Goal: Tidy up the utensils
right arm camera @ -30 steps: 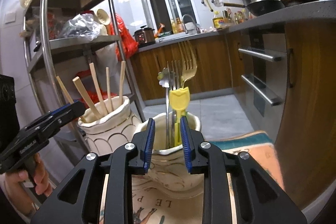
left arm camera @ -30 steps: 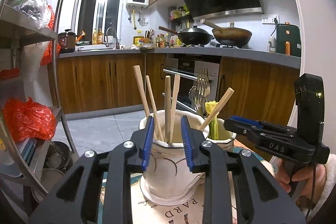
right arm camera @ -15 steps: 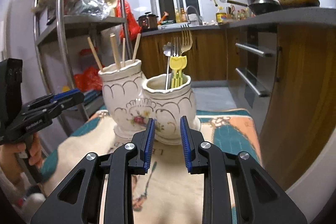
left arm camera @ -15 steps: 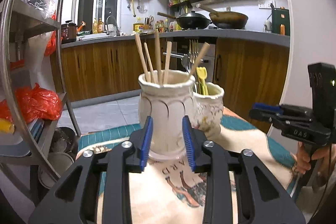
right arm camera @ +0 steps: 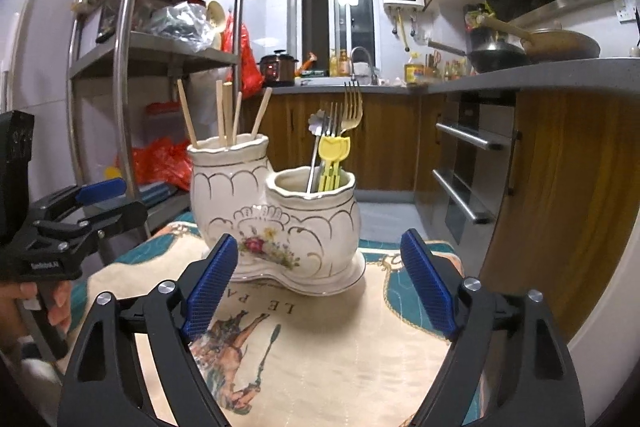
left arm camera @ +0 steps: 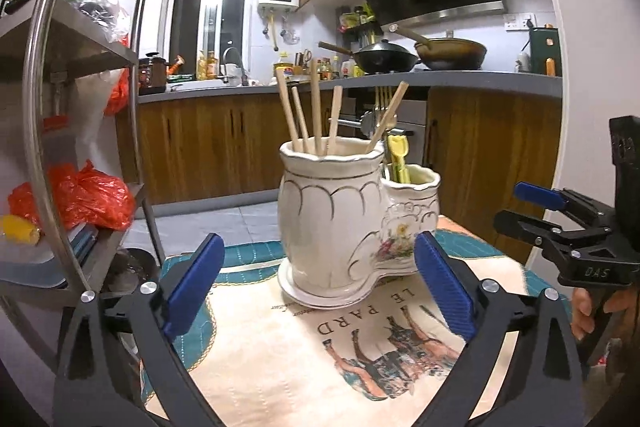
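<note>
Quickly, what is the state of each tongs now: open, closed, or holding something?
Left tongs: open wide, holding nothing, apart from the ceramic holder.
Right tongs: open wide, holding nothing, also apart from the holder.

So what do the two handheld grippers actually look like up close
Both the left gripper and right gripper have black angular frames with silver screws and ribbed blue fingers. White lettering reading DAS marks the right one's side; bare hands hold the black handles.

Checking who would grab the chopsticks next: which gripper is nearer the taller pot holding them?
Left. The left gripper faces the taller pot head-on; the right gripper faces the shorter pot, the taller one behind to its left.
</note>
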